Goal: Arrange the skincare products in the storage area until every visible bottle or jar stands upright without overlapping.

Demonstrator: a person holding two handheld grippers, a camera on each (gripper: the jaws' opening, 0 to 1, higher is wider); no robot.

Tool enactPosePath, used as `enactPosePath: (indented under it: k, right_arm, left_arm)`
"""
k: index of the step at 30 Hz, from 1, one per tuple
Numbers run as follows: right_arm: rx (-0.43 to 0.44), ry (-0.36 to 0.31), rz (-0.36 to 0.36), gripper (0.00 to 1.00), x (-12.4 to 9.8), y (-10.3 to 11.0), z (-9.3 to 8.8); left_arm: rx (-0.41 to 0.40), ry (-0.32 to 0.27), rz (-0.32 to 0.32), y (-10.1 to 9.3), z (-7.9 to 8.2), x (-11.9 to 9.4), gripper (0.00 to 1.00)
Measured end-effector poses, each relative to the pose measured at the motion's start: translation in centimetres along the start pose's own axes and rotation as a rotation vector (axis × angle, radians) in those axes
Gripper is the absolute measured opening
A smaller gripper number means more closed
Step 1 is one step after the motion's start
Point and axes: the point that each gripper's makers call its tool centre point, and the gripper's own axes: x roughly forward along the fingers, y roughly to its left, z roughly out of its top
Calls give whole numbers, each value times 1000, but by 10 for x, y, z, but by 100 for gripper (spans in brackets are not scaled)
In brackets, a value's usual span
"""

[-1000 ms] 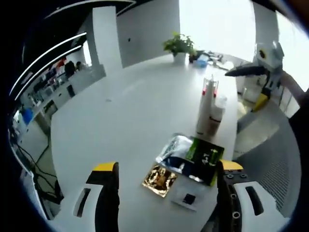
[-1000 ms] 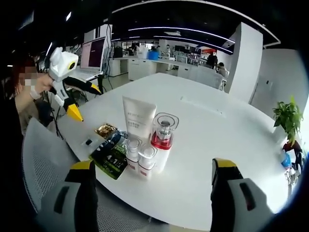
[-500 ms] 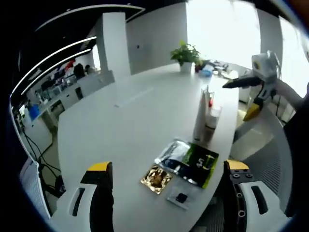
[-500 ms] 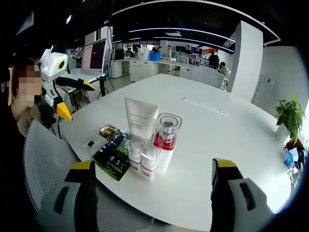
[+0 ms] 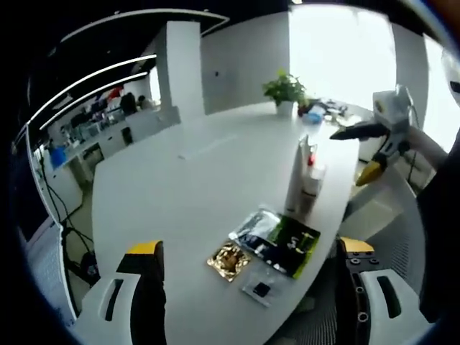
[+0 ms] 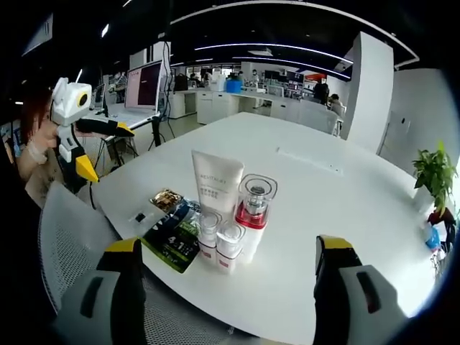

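Left gripper view: the left claw (image 5: 248, 277) hangs wide and empty over the near edge of a white worktop (image 5: 180, 187), above flat sachets (image 5: 277, 241). Farther along the edge, a white tube (image 5: 295, 176) stands upright with smaller bottles touching it. The right claw (image 5: 363, 151) is held off to the right.

Right gripper view: the right claw (image 6: 223, 277) is wide and empty. The white tube (image 6: 217, 185), a red-banded pump bottle (image 6: 253, 215) and two small bottles (image 6: 221, 239) stand upright, clustered close, just beside the sachets (image 6: 172, 233).
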Motion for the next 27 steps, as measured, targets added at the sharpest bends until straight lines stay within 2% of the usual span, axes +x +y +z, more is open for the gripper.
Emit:
enactPosePath:
  k: [8, 16, 27]
  right_arm:
    - [-9, 9, -12, 100, -4, -3, 0]
    - [-3, 20, -13, 100, -4, -3, -6]
    - [-2, 19, -8, 100, -3, -2, -7]
  left_arm:
    - [-21, -2, -7, -6, -4, -10, 97]
    - [-53, -19, 38, 2, -6, -15, 97]
    - [-68, -19, 37, 1, -9, -15, 97]
